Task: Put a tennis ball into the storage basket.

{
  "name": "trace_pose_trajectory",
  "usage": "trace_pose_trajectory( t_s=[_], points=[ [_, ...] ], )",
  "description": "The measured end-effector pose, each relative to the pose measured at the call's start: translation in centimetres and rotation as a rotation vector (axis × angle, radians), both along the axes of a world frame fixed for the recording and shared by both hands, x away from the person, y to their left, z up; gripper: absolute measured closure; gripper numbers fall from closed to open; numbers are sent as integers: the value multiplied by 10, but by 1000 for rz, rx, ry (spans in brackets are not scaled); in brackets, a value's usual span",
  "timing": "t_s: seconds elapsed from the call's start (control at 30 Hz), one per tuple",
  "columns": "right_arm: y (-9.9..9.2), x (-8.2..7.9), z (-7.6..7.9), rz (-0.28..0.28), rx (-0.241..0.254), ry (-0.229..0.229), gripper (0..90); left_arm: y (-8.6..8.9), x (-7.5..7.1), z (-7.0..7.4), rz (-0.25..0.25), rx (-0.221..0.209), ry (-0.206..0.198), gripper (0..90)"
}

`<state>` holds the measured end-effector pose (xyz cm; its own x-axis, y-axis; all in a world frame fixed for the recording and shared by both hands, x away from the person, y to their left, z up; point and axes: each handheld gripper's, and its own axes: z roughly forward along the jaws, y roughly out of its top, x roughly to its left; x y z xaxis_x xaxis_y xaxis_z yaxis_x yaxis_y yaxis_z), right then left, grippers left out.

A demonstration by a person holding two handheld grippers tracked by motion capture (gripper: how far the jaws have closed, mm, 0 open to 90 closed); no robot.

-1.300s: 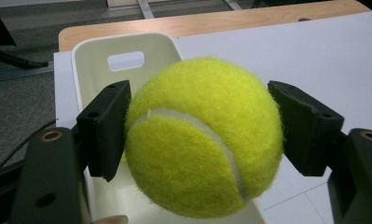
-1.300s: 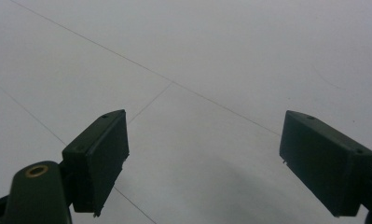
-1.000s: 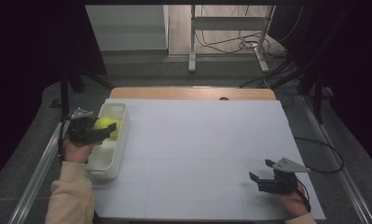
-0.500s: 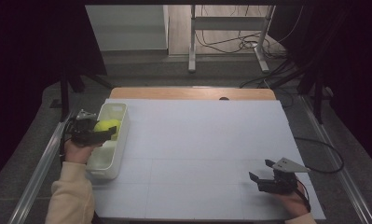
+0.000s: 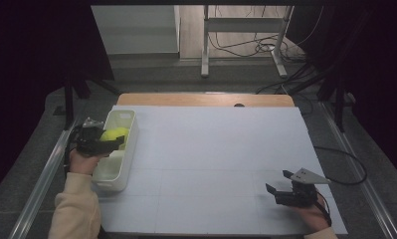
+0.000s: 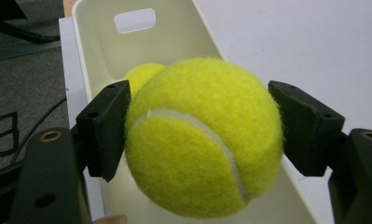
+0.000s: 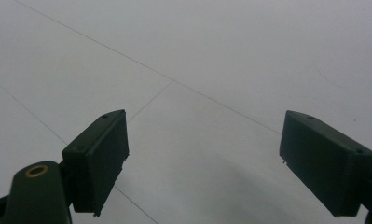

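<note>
1. Left tongs (image 6: 197,140) are clamped on a ball (image 6: 204,137), both pads pressed into the felt; in the high view the ball (image 5: 114,134) hangs over the bin (image 5: 120,172) at the desk's left edge.
2. A second ball (image 6: 141,74) lies in the bin (image 6: 174,42) behind the held one, toward the far end with the handle slot.
3. Step looks like moving the held ball at the bin; can't tell if it's going in or coming out.
4. If dropping: lower close to the bin floor, near side, clear of the second ball, then open, so it won't bounce out.
5. If lifting: go straight up and clear the wall before moving across.
6. Keep the squeeze even, since the ball is round and could pop out sideways.
7. Right tongs (image 5: 280,188) gape wide and empty, near the desk's (image 5: 211,149) near right corner; leave them parked.
</note>
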<state>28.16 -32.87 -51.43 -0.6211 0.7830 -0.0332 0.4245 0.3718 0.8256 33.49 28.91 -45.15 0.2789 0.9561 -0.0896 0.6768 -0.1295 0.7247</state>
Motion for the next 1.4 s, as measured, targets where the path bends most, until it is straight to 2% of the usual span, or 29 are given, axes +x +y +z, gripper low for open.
trace_pose_trajectory(
  t_s=[0.1, 0.13, 0.23, 0.73, 0.87, 1.13, 1.3, 1.4],
  points=[
    [0, 0, 0, 1, -1, 0, 162, 1, 1, 0, 14, -12, 1, 239],
    [0, 0, 0, 3, 2, 2, 161, 2, 1, 1, 19, -21, 3, 165],
    [0, 0, 0, 3, 2, 2, 161, 3, 1, 2, 19, -37, -4, 120],
    [0, 0, 0, -3, 6, -3, 162, -1, 0, 4, -14, -54, -27, 104],
    [0, 0, 0, -5, 4, -4, 162, -5, -1, 6, -36, -69, -33, 102],
    [-3, 1, 0, -7, 22, -3, 161, -17, -4, 11, -76, -71, -53, 94],
    [-4, 1, 0, 4, 28, -2, 162, -27, -8, 19, -117, -114, -88, 95],
    [-4, 1, 0, 6, 29, -3, 162, -33, -11, 20, -145, -125, -102, 95]
  ],
)
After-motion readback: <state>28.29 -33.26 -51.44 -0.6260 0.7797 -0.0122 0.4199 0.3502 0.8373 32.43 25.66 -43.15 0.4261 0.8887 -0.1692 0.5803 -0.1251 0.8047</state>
